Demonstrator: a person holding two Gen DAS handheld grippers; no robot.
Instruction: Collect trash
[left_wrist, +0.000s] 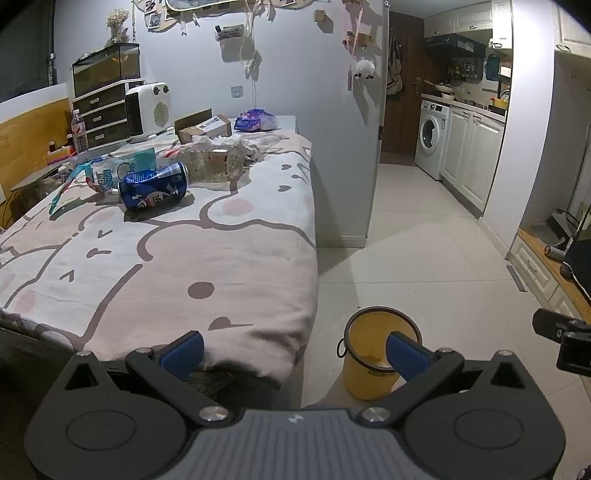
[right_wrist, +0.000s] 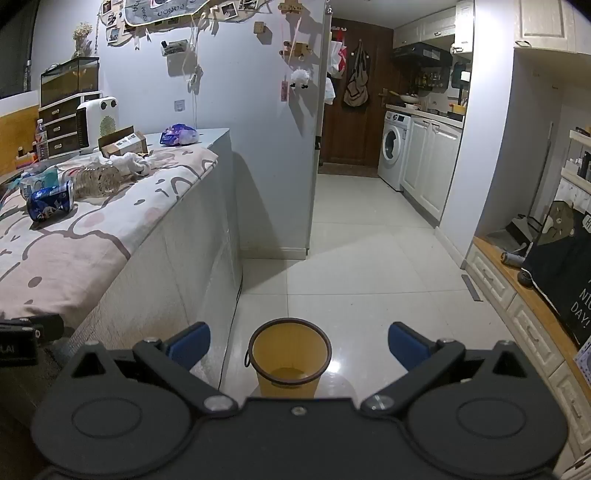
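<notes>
Your tabletop wears a pink cartoon cloth. On it you have a blue can lying sideways, a clear bottle, wrappers and tissues. The yellow bin stands on the floor

We are in a small home: a bed with a cartoon sheet, photos on the wall, and a kitchen nook with a washing machine and white cabinets.

Lying on the surface: one blue drink can, one clear crumpled plastic bottle, one open cardboard box. Standing on the floor: one yellow plastic bin.
</notes>
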